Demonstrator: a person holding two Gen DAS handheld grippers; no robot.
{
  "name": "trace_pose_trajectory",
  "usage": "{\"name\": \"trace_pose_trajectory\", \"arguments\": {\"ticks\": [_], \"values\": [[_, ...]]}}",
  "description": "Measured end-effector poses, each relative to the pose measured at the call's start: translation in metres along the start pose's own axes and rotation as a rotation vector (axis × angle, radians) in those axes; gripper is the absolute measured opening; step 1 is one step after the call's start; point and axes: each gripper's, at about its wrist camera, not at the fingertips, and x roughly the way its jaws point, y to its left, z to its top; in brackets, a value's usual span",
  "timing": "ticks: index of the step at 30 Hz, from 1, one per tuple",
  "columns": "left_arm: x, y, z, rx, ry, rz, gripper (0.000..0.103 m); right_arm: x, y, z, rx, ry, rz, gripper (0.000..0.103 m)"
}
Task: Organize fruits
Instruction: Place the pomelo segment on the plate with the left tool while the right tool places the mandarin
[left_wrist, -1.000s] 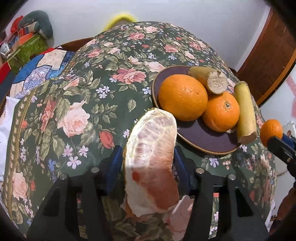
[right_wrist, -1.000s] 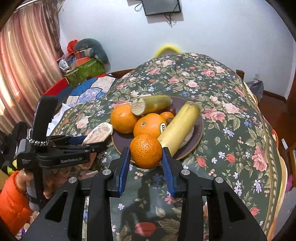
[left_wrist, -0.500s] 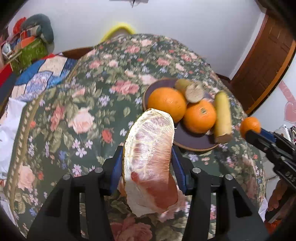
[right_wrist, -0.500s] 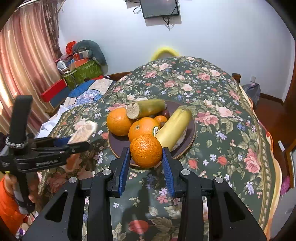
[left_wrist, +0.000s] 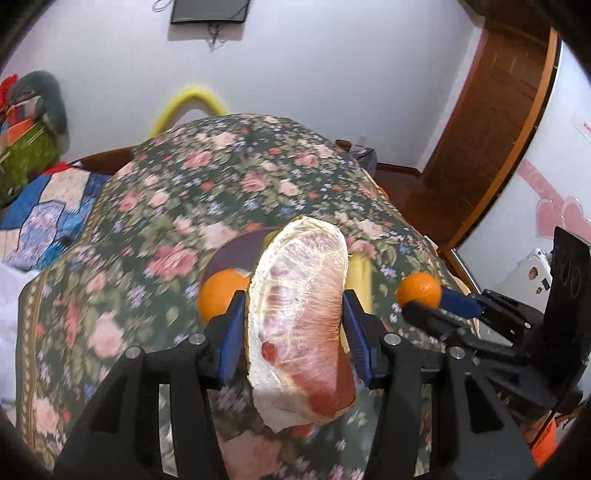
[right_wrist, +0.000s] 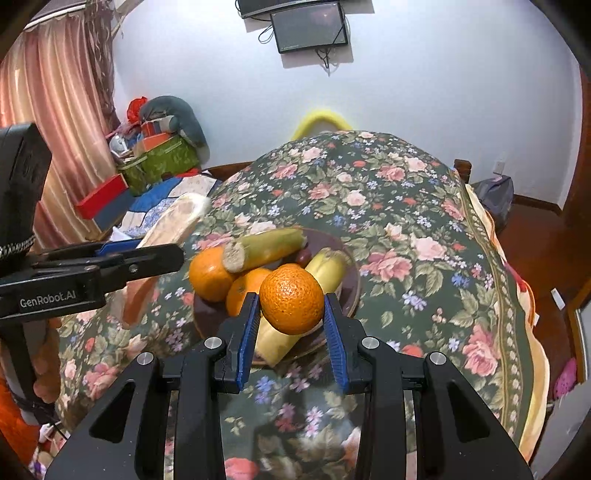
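My left gripper (left_wrist: 295, 314) is shut on a big peeled pomelo wedge (left_wrist: 301, 317), pink flesh with white pith, held above the floral table in front of the plate. In the right wrist view that wedge (right_wrist: 173, 225) shows at the left, above the table. My right gripper (right_wrist: 291, 317) is shut on a small orange (right_wrist: 291, 299), lifted over the near rim of the dark brown plate (right_wrist: 351, 280). The plate carries two oranges (right_wrist: 207, 273), a banana (right_wrist: 327, 267) and a cut greenish stalk piece (right_wrist: 264, 247). The left wrist view shows the small orange (left_wrist: 419, 290) in the right gripper at the right.
The round table wears a dark green floral cloth (right_wrist: 406, 229). A bed with a patchwork quilt (left_wrist: 40, 210) and piled boxes (right_wrist: 162, 155) lies to the left. A wooden door (left_wrist: 491, 122) stands at the right. A person's hand in an orange sleeve (right_wrist: 14, 417) holds the left gripper.
My left gripper has risen with the pomelo wedge, which now covers much of the plate in its view. The right gripper with the small orange has lifted slightly over the plate's near rim.
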Motion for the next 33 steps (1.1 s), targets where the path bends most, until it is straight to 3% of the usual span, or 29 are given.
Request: {"name": "trace_pose_trajectory", "arguments": {"ticks": [9,16,22,27,33], "values": [[0.056,-0.015,0.019,-0.004,0.077,-0.006,0.05,0.012,-0.021,0.006,0.007,-0.011,-0.001,0.032],[0.07,-0.024,0.02,0.04,0.095,0.025,0.05,0.018,-0.024,0.007,0.007,-0.006,0.007,0.032],[0.052,-0.019,0.024,0.029,0.056,-0.004,0.053,0.019,-0.021,0.007,0.002,-0.003,0.011,0.032],[0.023,-0.008,0.02,0.022,0.014,0.01,0.053,0.015,-0.011,0.007,-0.009,-0.001,0.021,0.032],[0.001,0.018,-0.003,0.004,0.022,0.053,0.053,0.013,0.015,0.007,-0.035,0.008,0.061,0.032]]}}
